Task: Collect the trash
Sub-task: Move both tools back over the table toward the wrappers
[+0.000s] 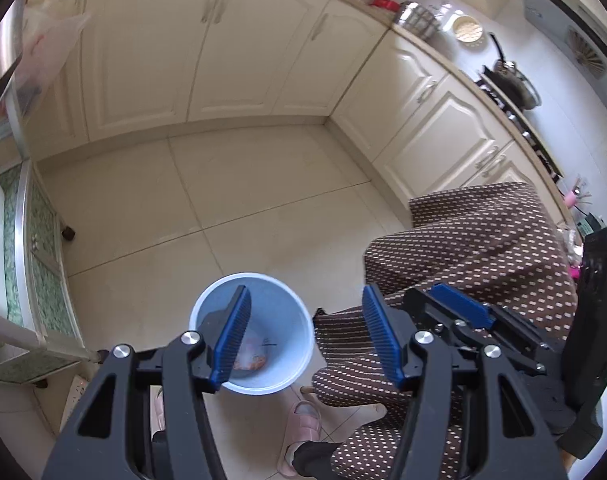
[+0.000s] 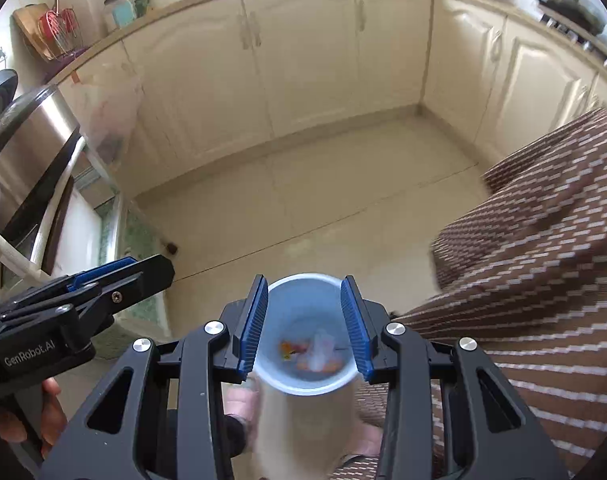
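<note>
The right gripper (image 2: 303,324) hangs directly above the light blue trash bin (image 2: 345,380), jaws apart with nothing between the blue pads. Orange and white scraps (image 2: 317,354) lie at the bin's bottom. The left gripper (image 1: 307,336), jaws wide and empty, hangs beside it. The bin stands on the tiled floor (image 1: 231,196), near pink slippers (image 1: 299,428).
</note>
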A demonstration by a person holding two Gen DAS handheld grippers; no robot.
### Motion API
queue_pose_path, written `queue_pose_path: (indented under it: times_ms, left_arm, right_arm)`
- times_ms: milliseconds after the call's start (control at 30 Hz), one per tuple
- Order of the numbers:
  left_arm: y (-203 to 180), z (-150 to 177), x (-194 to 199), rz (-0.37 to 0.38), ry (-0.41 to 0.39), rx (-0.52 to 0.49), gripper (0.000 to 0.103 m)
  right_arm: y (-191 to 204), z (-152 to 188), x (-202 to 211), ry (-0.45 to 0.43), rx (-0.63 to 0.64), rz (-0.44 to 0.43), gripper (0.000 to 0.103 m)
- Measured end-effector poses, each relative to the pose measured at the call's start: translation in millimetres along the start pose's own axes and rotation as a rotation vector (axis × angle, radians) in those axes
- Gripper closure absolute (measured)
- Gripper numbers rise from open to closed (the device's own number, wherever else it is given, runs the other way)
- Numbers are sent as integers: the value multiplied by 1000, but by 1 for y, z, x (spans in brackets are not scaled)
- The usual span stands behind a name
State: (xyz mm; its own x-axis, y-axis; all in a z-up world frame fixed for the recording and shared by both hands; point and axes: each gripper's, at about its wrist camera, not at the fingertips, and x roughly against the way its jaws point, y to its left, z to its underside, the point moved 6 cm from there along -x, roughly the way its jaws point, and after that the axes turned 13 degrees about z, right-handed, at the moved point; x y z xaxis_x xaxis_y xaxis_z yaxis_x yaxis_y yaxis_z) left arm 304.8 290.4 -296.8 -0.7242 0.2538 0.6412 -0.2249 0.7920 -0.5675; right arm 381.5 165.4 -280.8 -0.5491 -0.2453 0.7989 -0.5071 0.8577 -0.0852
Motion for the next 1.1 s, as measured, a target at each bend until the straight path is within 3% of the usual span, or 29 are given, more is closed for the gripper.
queue_pose_path:
  times_ms: [333, 600, 733, 833, 1100]
  left_arm:
    - [-120, 8, 32, 104, -29, -200, 46]
    - [-249, 43, 18, 218, 43, -403, 43]
    - [-308, 70, -4, 262, 108, -499, 40]
    - [-347, 86, -27, 267, 149, -569, 40]
    - [-416, 112, -86, 263, 237, -688, 40]
  right_arm:
    - [-82, 5, 119, -199, -72, 109, 60]
    - [-192, 41, 195, -285, -214, 250, 54]
    - [-255, 68, 214, -285, -297, 359, 51]
    - [-309, 93, 212, -237, -388, 413, 51]
    - [-374, 132, 202, -168, -509, 440, 47]
